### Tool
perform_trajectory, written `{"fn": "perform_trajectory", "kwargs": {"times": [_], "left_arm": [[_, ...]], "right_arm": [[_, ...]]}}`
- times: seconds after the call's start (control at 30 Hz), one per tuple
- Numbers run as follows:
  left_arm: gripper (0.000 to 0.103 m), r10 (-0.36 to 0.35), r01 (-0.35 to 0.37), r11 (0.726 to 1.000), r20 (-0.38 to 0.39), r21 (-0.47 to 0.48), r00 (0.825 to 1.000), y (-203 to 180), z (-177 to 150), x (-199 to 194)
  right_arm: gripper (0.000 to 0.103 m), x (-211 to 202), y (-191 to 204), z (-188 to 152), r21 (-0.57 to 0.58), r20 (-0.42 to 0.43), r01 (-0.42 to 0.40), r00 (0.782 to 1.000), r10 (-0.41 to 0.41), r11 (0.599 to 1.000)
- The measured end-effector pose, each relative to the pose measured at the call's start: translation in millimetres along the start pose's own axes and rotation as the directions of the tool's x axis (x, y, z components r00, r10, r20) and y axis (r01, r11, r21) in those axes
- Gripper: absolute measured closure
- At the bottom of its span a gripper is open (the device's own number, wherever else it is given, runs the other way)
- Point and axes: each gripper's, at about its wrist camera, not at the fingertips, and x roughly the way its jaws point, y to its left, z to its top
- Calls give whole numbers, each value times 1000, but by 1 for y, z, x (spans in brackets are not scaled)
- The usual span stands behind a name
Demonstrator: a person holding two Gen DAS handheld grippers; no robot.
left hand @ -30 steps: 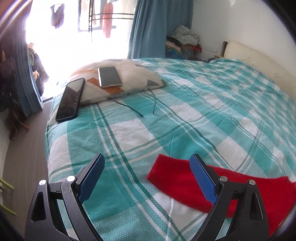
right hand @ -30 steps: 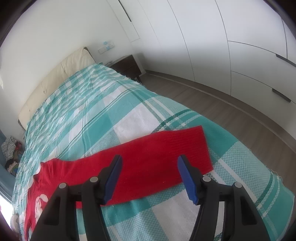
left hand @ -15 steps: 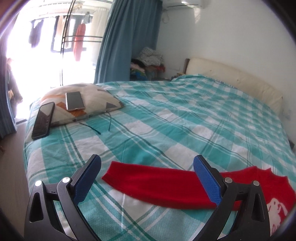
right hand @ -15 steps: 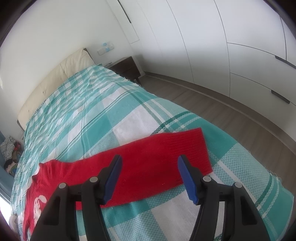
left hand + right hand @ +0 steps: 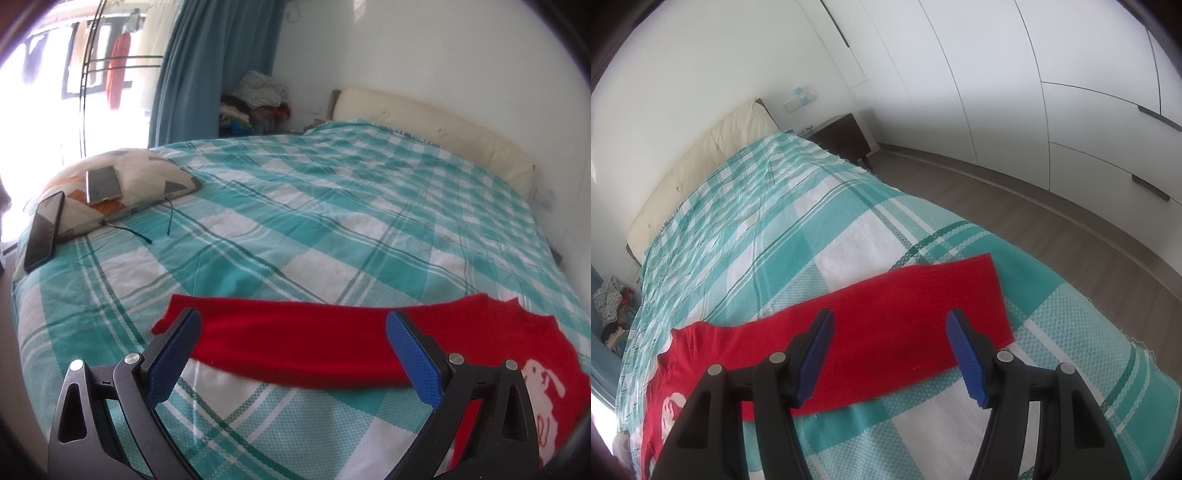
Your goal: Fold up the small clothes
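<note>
A small red sweater (image 5: pixel 303 343) with a white rabbit print lies spread flat on the teal checked bedspread (image 5: pixel 332 229). In the left wrist view one sleeve stretches across, and my left gripper (image 5: pixel 293 332) hovers open over it with nothing between the blue pads. In the right wrist view the other sleeve of the sweater (image 5: pixel 886 332) ends in a cuff near the bed's side edge. My right gripper (image 5: pixel 888 332) stands open above that sleeve, its fingers apart from the cloth.
A patterned pillow (image 5: pixel 147 177) at the bed's far left corner carries a phone (image 5: pixel 102 184), and a second dark phone (image 5: pixel 43 230) leans against it. A cream headboard (image 5: pixel 443 125) lies at the far end. White wardrobes (image 5: pixel 1052 92) and bare floor (image 5: pixel 1071 251) flank the bed.
My left gripper has swung to the right along the sleeve, bringing the sweater's body and rabbit print into view. The right gripper has stayed where it was.
</note>
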Motion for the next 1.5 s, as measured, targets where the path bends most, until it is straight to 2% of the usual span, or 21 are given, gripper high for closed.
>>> {"fn": "perform_trajectory", "kwargs": {"times": [0.17, 0.27, 0.53, 0.7, 1.1, 1.5], "left_arm": [[2, 36, -22, 990, -103, 137, 994, -14, -2, 12], [1, 59, -39, 983, -109, 180, 992, -18, -4, 14], [1, 7, 7, 990, -99, 141, 995, -10, -1, 8], [1, 16, -4, 993, -99, 118, 995, -7, 0, 9], [1, 60, -50, 982, -54, 180, 997, -16, -1, 4], [1, 68, -58, 989, -70, 134, 995, -7, 1, 7]], "right_arm": [[40, 0, -1, 1, 2, 3, 1, 1000, -1, 1000], [40, 0, -1, 1, 1, 4, 1, 1000, -1, 1000], [40, -2, -3, 3, 2, 12, -2, 1000, 2, 1000], [40, -5, -2, 4, 0, 23, -2, 1000, 2, 1000], [40, -10, -3, 3, 3, 45, -2, 999, 1, 1000], [40, -12, -3, 3, 8, 55, -2, 998, 2, 1000]]}}
